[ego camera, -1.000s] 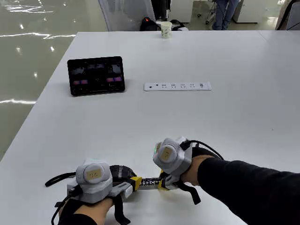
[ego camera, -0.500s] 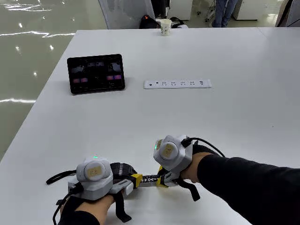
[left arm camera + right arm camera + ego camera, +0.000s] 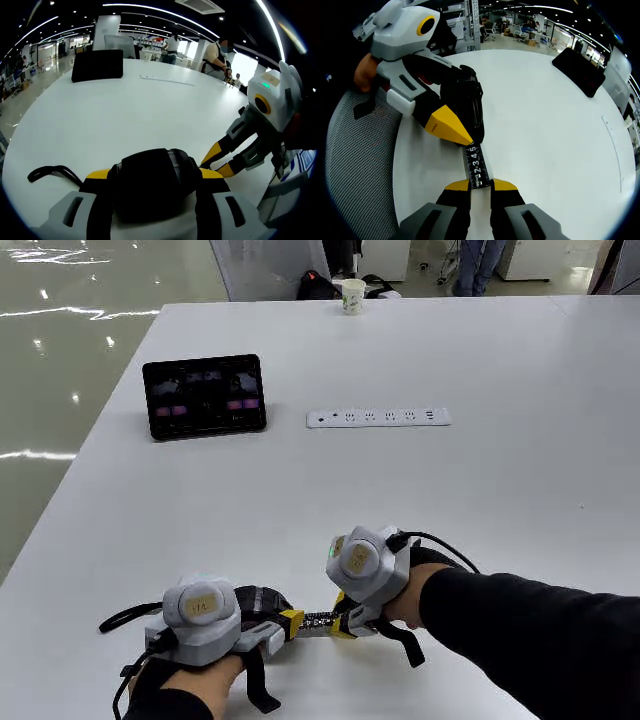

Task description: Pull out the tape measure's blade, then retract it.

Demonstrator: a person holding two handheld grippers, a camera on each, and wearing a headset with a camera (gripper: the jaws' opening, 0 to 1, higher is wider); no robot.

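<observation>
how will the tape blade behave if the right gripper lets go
Probably stiff, not floppy: the short blade spans straight from case to right gripper. Released, it likely snaps back into the case. Thin, so it may slip.

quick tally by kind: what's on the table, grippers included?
Grippers: 2 (left gripper, right gripper)
Tape measure: 1, with its blade partly out
Tablet: 1
Power strip: 1
Paper cup: 1
Total: 6
</observation>
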